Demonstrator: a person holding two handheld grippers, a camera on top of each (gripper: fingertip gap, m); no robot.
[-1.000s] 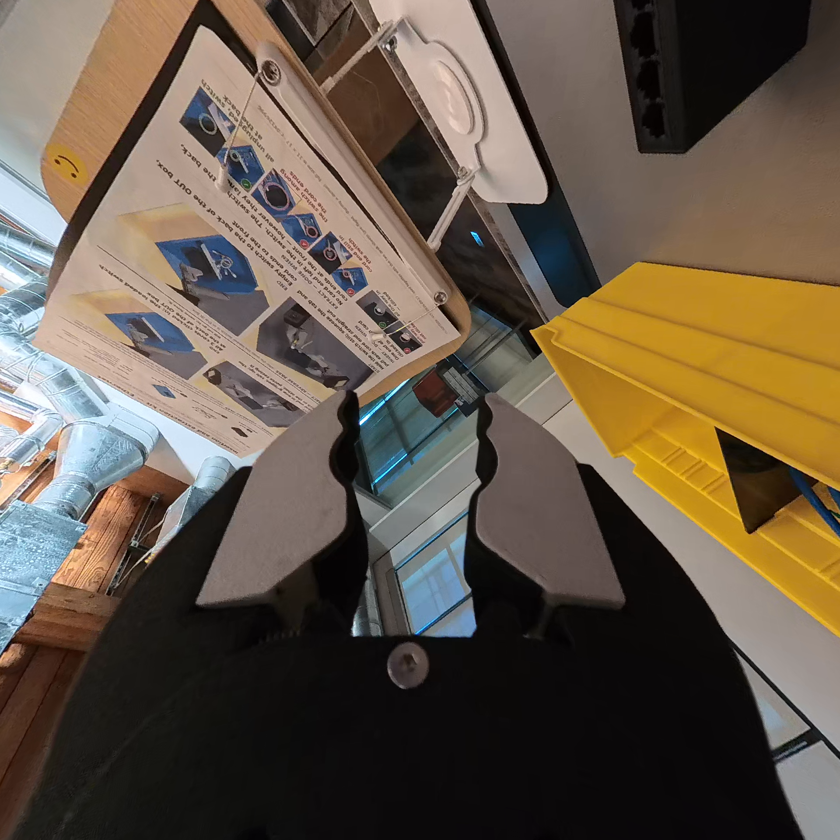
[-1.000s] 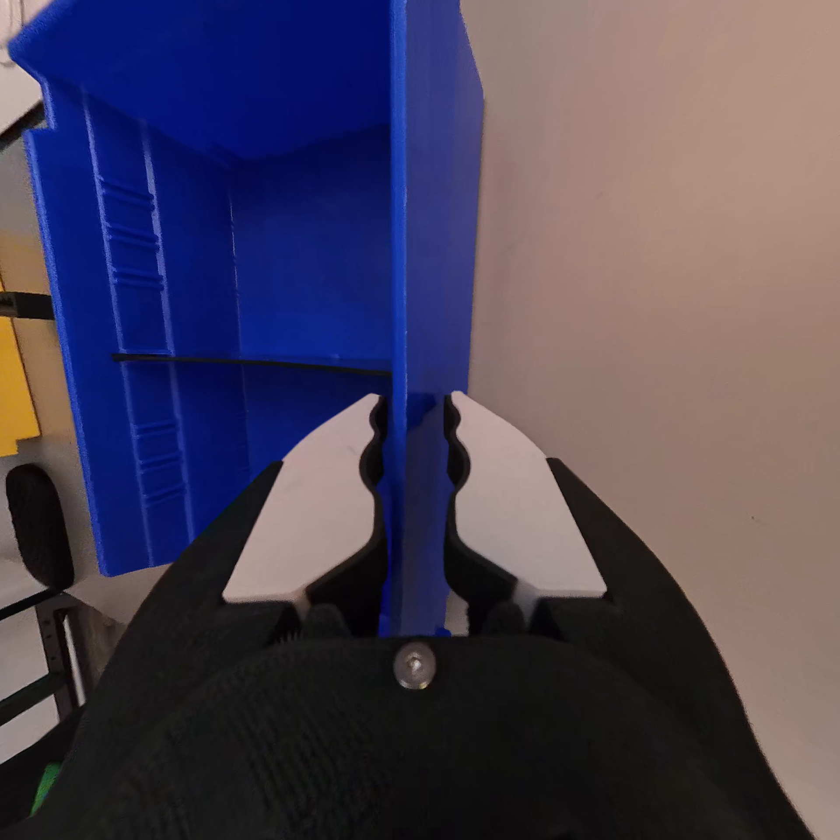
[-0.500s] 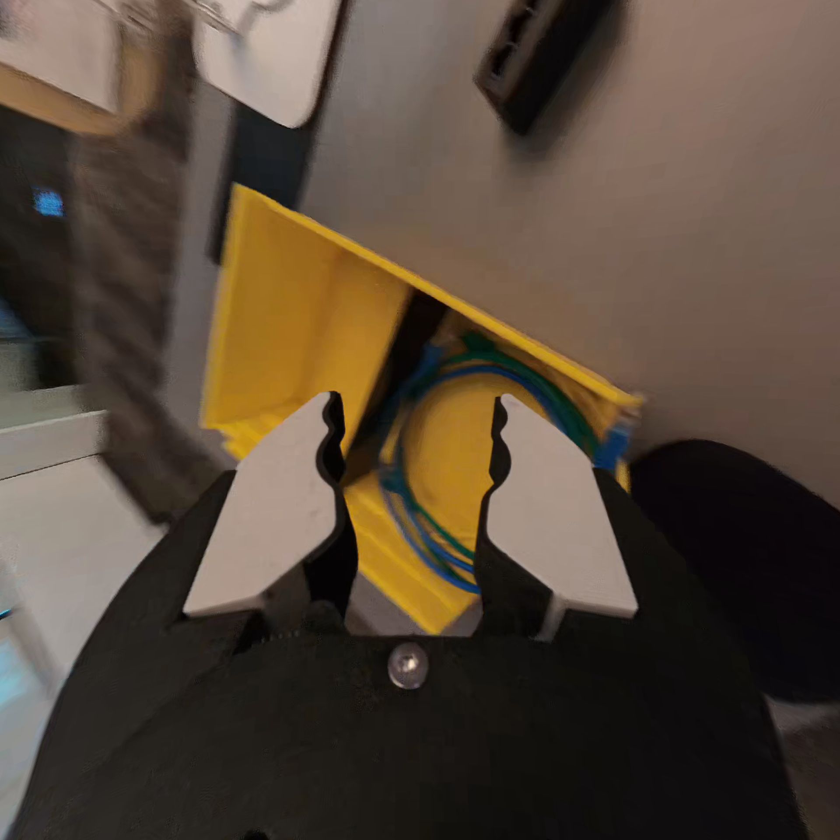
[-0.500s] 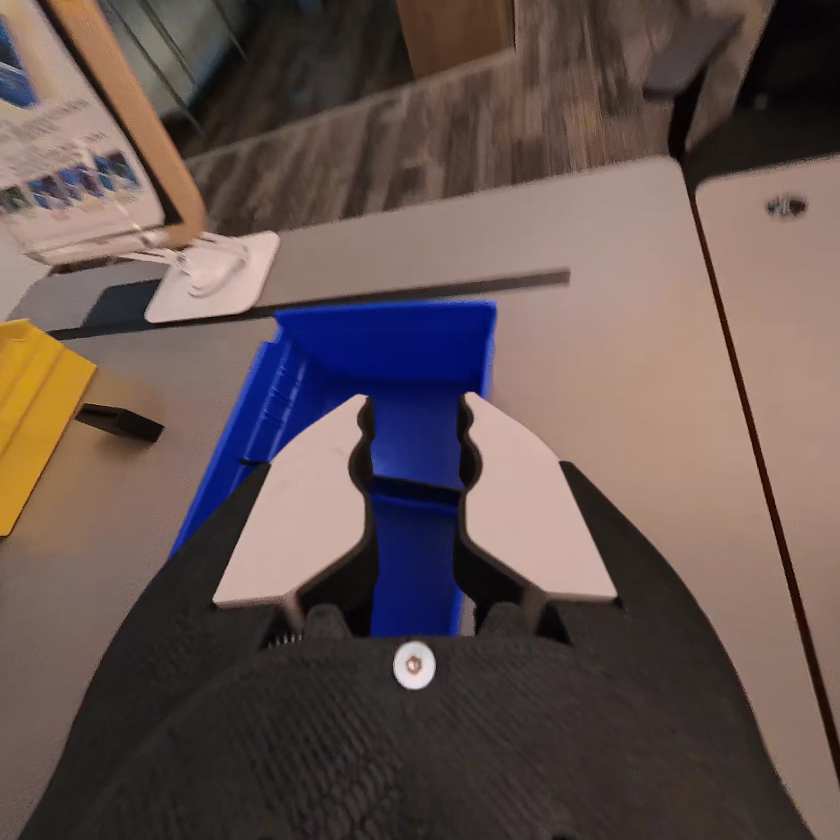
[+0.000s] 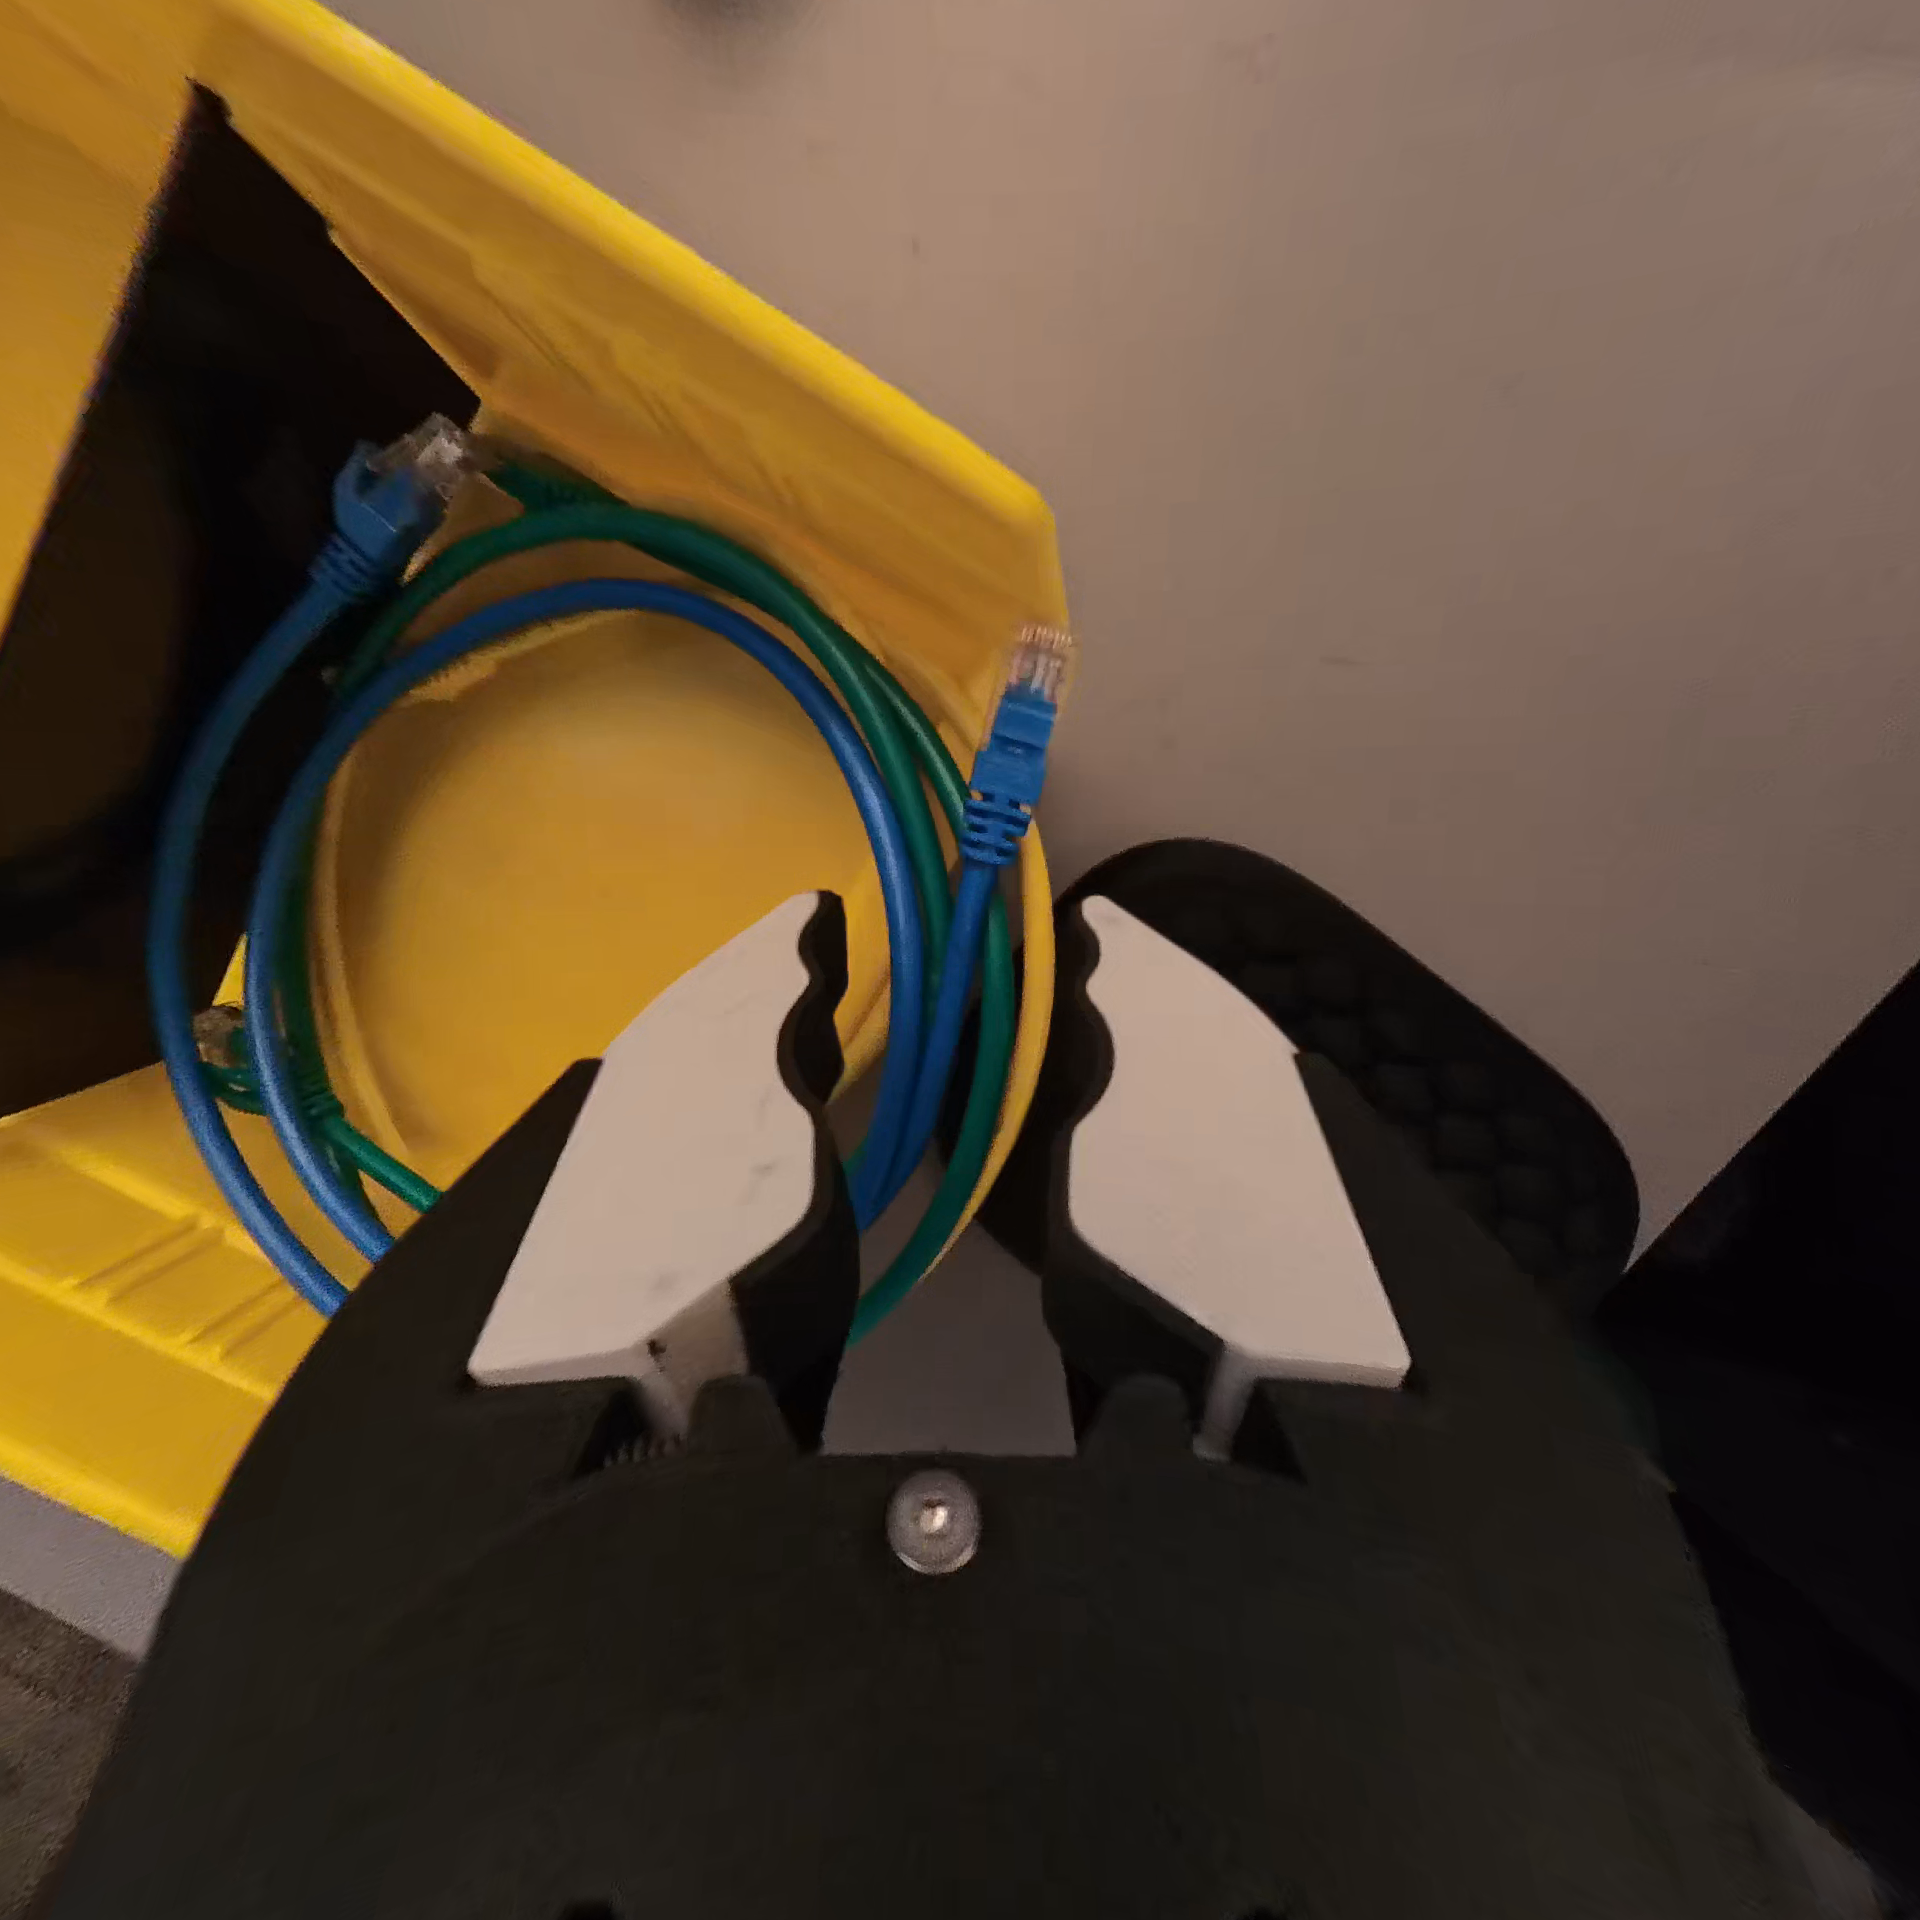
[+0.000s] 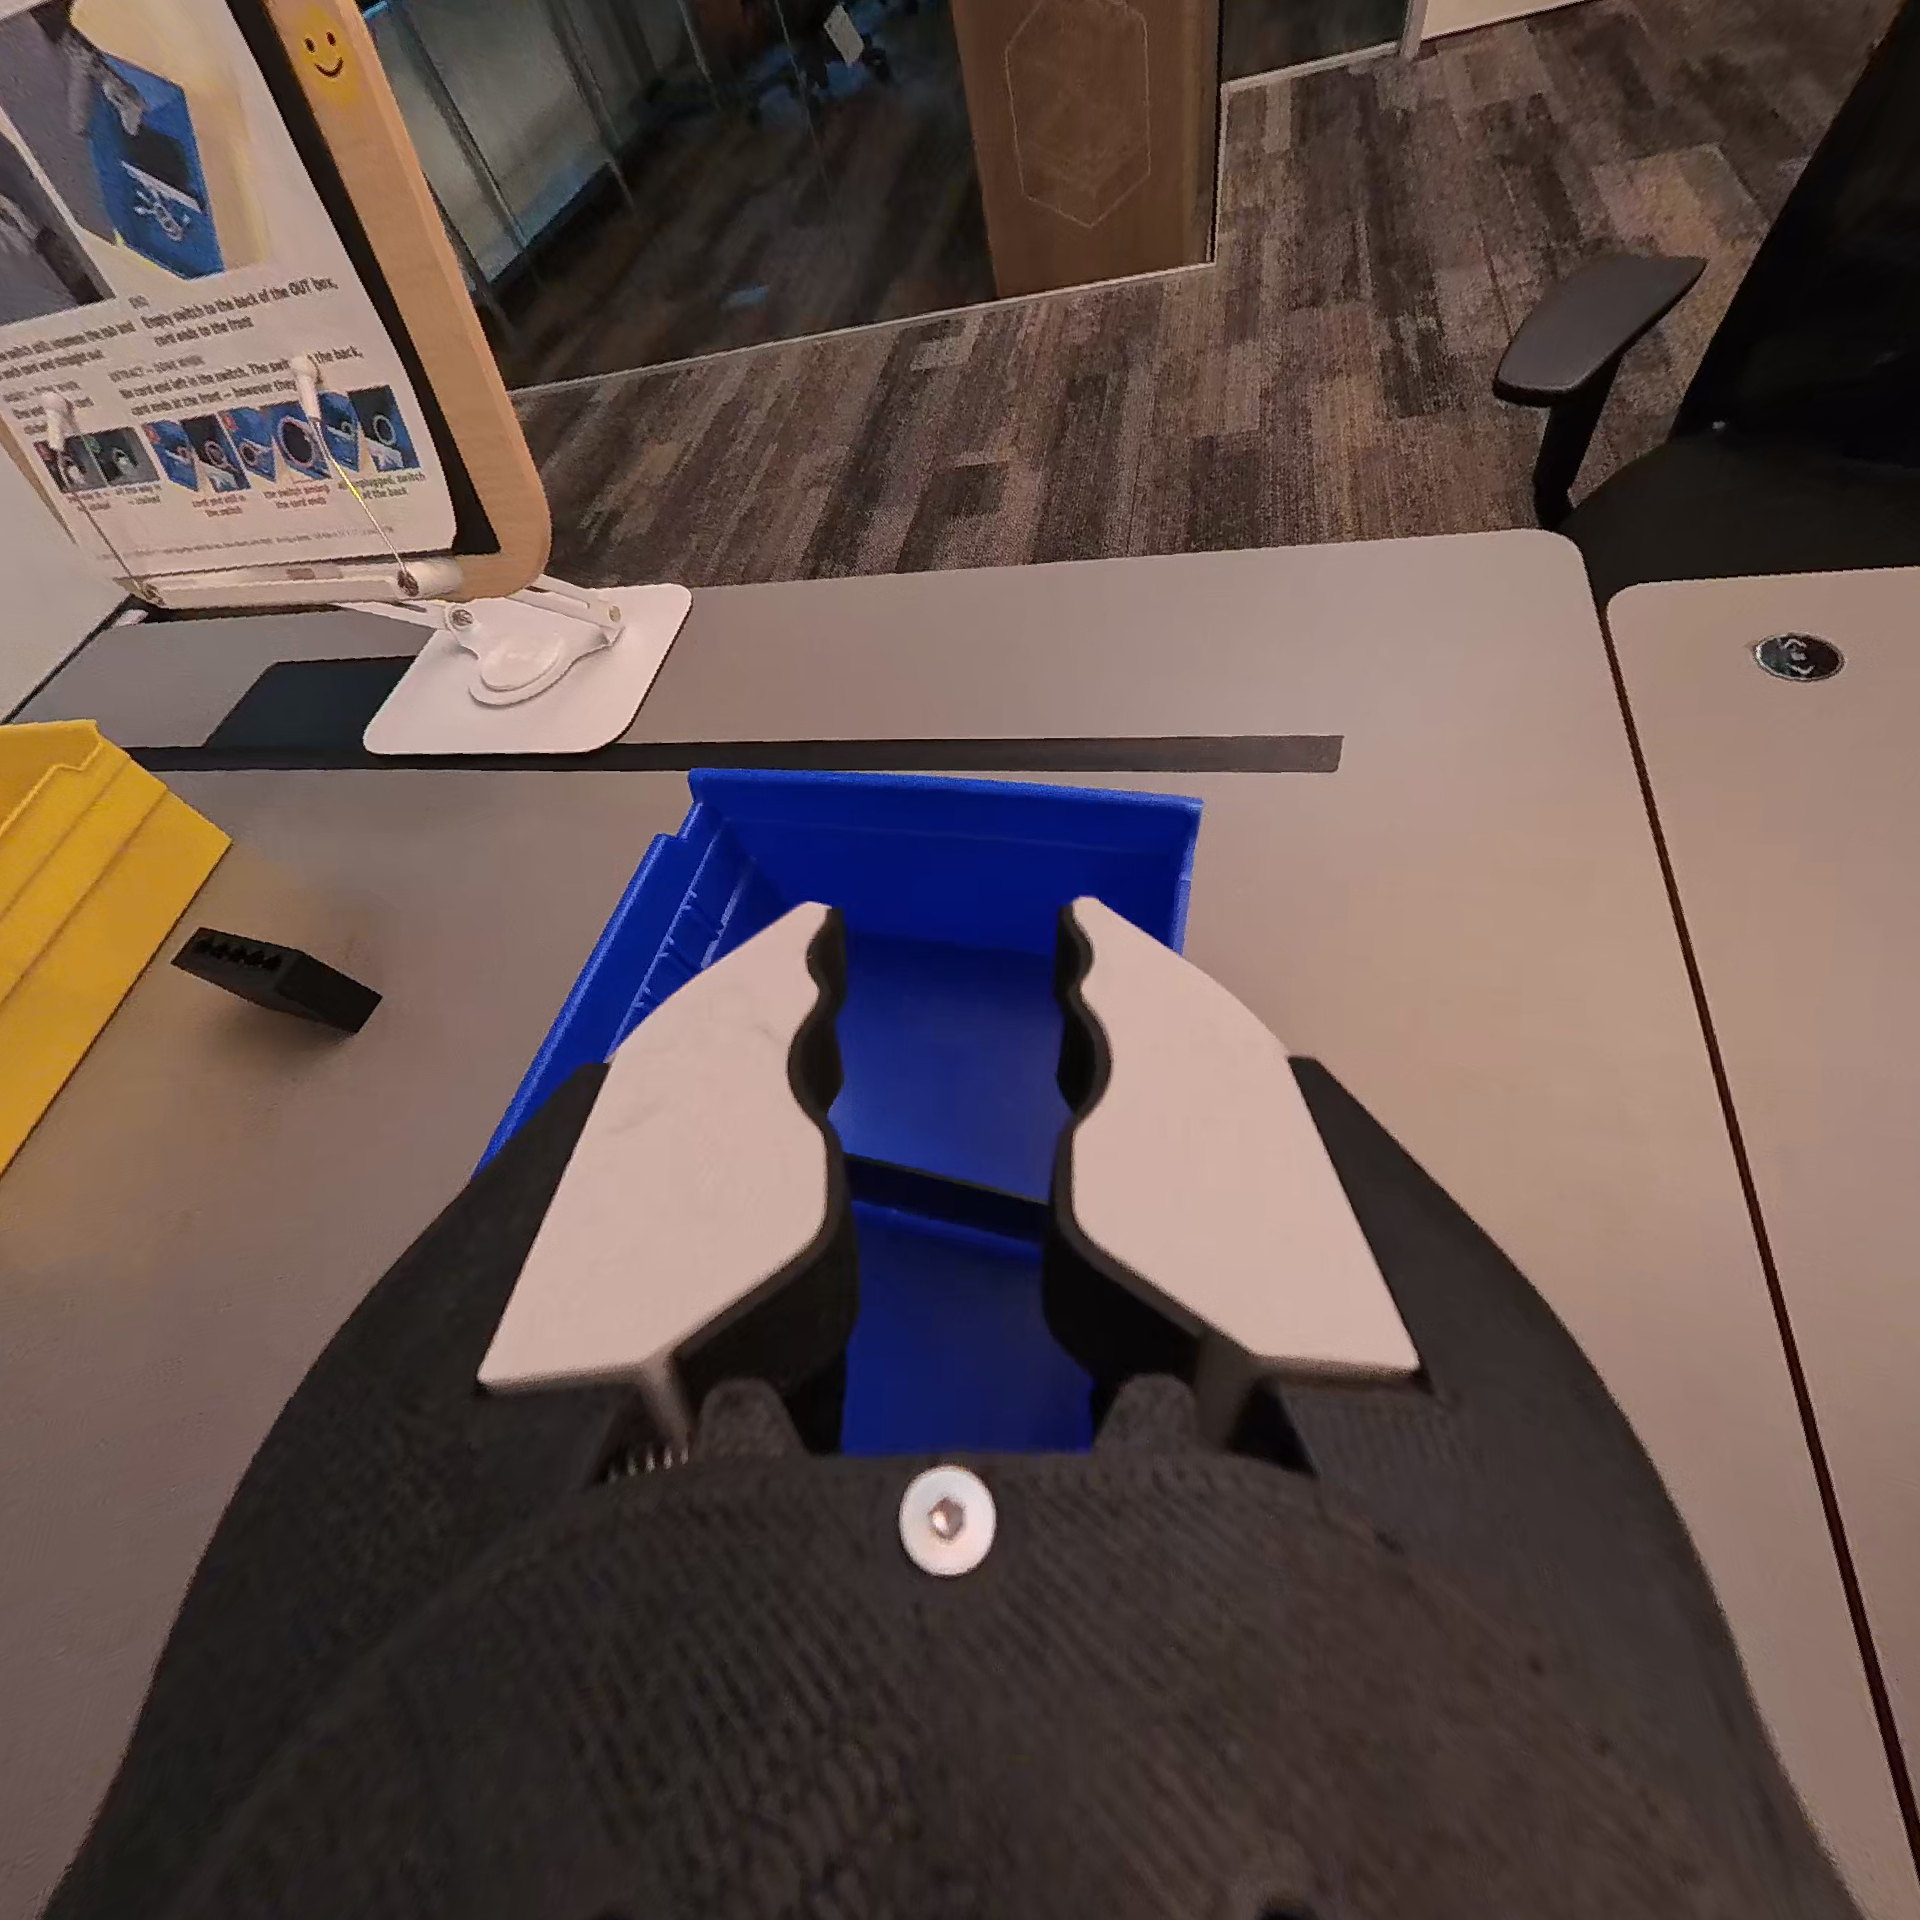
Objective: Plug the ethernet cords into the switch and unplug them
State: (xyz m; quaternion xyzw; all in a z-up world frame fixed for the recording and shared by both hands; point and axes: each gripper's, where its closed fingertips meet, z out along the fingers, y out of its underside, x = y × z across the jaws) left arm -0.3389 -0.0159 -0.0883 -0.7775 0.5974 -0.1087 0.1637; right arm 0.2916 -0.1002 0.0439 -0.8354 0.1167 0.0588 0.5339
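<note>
Blue cord [image 5: 582, 613] and green cord [image 5: 727, 551] lay coiled in a yellow bin [image 5: 644, 343], one blue plug [image 5: 1023, 717] poking over its rim. The switch [image 6: 275, 982] lay on the grey table [image 6: 1351, 883] between the yellow bin and a blue bin [image 6: 935, 842]. Left gripper [image 5: 951, 914] and right gripper [image 6: 940, 920] gaped wide, empty.

A blue ethernet cord [image 5: 249, 883] and a green ethernet cord [image 5: 914, 769] lay coiled together in the yellow plastic bin [image 5: 644, 343], one blue plug [image 5: 1023, 717] poking over its rim. The small black switch [image 6: 275, 979] sat unplugged on the grey counter [image 6: 1351, 935], just right of the bin.

Cords [image 5: 582, 790] lie in bin [image 5: 665, 343]; switch [image 6: 275, 979] beside it.
</note>
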